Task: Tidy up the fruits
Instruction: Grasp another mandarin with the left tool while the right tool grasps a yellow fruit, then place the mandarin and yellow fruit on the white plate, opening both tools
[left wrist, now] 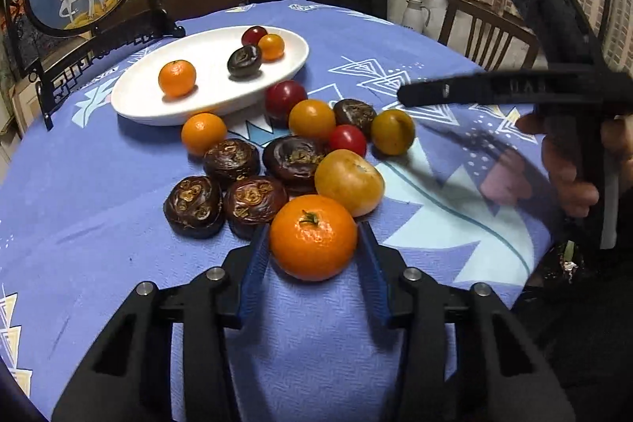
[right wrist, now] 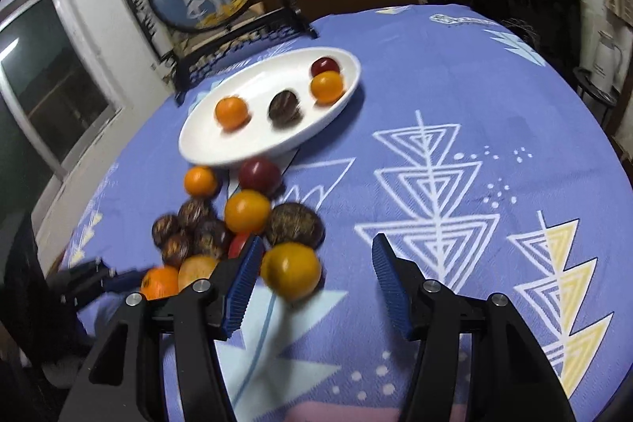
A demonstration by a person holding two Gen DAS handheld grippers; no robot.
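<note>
left gripper (left wrist: 312,244) fingers spread wide, right gripper (right wrist: 316,263) likewise (blurred)

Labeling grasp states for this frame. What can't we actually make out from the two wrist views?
- Left hand-held gripper: fingers flank the orange tangerine; contact is not resolvable.
- Right wrist view: motion blur smears the dark fruits; their count is unclear.
- Right wrist view: the small red fruit is mostly hidden behind the right hand-held gripper finger.
- White plate: its near rim hides the tablecloth behind it.

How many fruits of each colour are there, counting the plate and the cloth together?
Orange or yellow fruits: 7
Dark brown fruits: 6
Red fruits: 3
Total: 16
</note>
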